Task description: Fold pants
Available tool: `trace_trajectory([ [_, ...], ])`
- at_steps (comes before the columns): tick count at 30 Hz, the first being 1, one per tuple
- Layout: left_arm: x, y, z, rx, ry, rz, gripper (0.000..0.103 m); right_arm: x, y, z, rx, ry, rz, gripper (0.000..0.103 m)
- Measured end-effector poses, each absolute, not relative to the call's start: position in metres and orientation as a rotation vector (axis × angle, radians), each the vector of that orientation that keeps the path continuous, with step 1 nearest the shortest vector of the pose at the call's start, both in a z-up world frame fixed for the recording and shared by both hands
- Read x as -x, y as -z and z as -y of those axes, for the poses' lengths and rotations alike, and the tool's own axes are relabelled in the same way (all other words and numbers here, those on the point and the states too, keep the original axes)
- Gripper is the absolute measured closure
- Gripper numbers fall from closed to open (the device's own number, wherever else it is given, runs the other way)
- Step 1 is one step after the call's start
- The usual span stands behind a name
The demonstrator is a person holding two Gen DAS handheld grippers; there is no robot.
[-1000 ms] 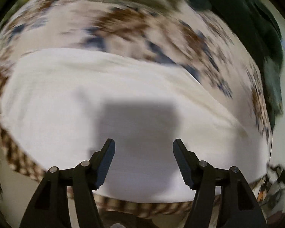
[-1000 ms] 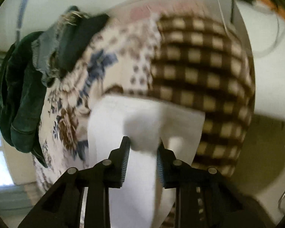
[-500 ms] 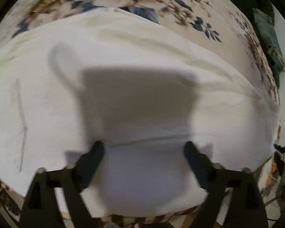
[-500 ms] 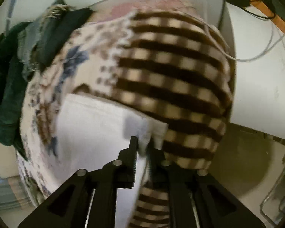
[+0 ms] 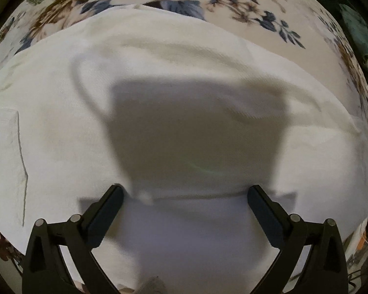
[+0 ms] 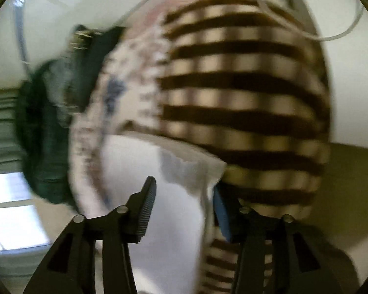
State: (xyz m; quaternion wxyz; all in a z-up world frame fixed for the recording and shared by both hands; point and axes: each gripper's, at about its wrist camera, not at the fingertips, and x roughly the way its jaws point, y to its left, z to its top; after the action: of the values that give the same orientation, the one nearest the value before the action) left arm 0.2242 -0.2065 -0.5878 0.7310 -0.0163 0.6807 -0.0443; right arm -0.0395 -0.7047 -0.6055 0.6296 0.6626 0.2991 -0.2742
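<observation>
White pants (image 5: 184,93) lie spread over a floral bedspread (image 5: 233,2) and fill most of the left wrist view. A folded edge of them runs between my left fingers. My left gripper (image 5: 185,193) is open, low over the cloth, and casts a square shadow on it. In the right wrist view the pants (image 6: 174,183) lie with a rumpled corner between my fingers. My right gripper (image 6: 185,191) is open above that corner and holds nothing. The view is blurred.
A brown and cream checked blanket (image 6: 245,93) covers the bed to the right of the pants. Dark green clothes (image 6: 44,127) are heaped at the bed's far left edge. A white cable (image 6: 331,34) hangs by the wall. Floor shows at the right.
My right gripper was shut on the pants corner and has opened, leaving the corner on the bed. My left gripper has come down closer to the cloth and stays open.
</observation>
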Motion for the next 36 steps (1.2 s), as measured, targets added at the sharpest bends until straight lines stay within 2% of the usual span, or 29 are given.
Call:
trace_trajectory([
  [6,-0.213,0.588,0.199,0.076,0.077,-1.463,0.000,0.023,0.629,0.711,-1.471,0.517,-0.721,0.057],
  [10,-0.210,0.584,0.193,0.064,0.079,-1.457,0.000,0.007,0.634,0.715,-1.547,0.272,-0.570,0.057],
  [14,-0.224,0.583,0.196,0.071,0.083,-1.468,0.000,-0.018,0.653,0.711,-1.489,0.259,-0.671,0.055],
  [15,-0.224,0.584,0.196,0.073,0.082,-1.466,0.000,-0.022,0.658,0.710,-1.484,0.267,-0.691,0.059],
  [16,-0.224,0.584,0.196,0.072,0.084,-1.465,0.000,-0.025,0.659,0.710,-1.470,0.291,-0.705,0.068],
  [17,-0.226,0.585,0.198,0.070,0.089,-1.465,0.000,-0.026,0.658,0.710,-1.446,0.347,-0.731,0.094],
  [18,-0.225,0.582,0.195,0.072,0.097,-1.468,0.000,-0.027,0.654,0.709,-1.439,0.382,-0.736,0.095],
  [21,-0.228,0.570,0.189,0.100,0.113,-1.479,0.000,-0.026,0.626,0.701,-1.391,0.435,-0.698,0.096],
  [25,-0.234,0.535,0.168,0.163,0.060,-1.443,0.000,-0.044,0.559,0.677,-1.245,0.379,-0.708,0.096],
  [31,-0.226,0.472,0.132,0.148,0.003,-1.302,0.000,-0.090,0.474,0.571,-1.063,0.191,-0.768,0.096],
  [36,-0.210,0.448,0.079,0.155,-0.013,-1.251,0.000,-0.123,0.472,0.459,-0.945,0.070,-0.845,0.096],
])
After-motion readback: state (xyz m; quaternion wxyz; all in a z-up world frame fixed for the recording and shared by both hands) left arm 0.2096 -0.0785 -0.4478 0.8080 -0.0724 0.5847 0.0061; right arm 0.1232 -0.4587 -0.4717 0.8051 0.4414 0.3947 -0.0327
